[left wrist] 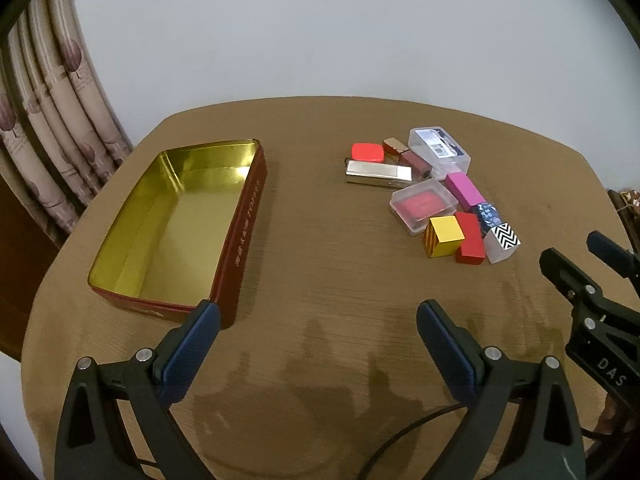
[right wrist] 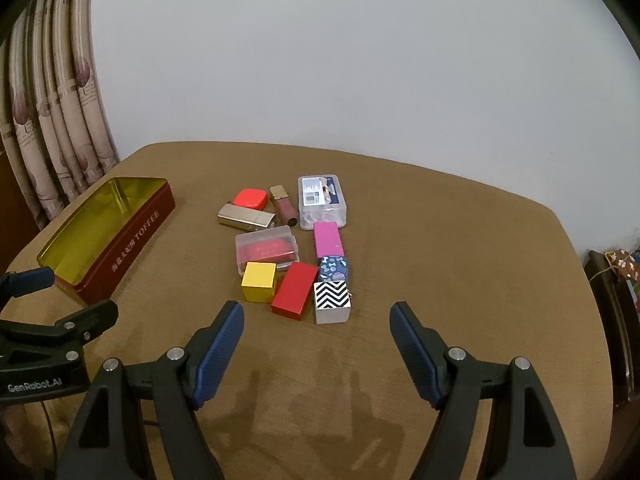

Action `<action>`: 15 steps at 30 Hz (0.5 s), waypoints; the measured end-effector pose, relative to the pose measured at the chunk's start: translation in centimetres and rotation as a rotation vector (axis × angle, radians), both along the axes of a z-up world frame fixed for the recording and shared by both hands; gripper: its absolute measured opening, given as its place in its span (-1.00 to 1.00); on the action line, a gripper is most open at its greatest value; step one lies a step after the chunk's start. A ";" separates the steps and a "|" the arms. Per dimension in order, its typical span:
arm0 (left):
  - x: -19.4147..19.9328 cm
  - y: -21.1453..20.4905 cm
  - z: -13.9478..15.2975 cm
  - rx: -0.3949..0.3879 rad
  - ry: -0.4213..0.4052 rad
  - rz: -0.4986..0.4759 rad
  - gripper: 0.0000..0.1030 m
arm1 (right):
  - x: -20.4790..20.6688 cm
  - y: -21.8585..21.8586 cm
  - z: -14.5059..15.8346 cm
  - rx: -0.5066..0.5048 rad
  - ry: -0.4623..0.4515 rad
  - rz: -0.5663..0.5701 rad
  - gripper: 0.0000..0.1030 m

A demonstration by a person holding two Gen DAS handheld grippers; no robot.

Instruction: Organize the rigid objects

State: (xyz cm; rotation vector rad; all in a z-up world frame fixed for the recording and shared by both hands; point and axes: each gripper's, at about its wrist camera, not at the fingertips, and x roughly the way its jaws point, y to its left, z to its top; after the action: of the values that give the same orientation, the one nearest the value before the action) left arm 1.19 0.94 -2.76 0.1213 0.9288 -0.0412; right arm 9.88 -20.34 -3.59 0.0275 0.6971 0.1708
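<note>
Both grippers, left and right, hover over the table with jaws spread wide, grasping nothing. Nearest the right one lie a zigzag block, red block and yellow cube; behind, a clear case holding something red. Left, the tin lies bare, gold-lined.

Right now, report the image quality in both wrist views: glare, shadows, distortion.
Left wrist view: glare on the gold inside of the tin; the table edge bows from fisheye distortion. Right wrist view: gripper shadows fall on the table in front of the right gripper; dark vignette fills the corners. Objects stay sharp in both.
</note>
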 end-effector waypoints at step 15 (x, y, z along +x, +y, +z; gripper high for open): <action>0.5 -0.1 -1.2 0.026 0.005 -0.015 0.90 | 0.0 -0.1 -0.9 0.003 0.015 0.002 0.51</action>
State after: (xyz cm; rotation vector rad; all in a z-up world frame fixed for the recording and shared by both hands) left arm 1.74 0.79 -3.92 0.1525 0.9332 -0.0427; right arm 9.87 -20.48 -4.45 0.0312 0.7117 0.1741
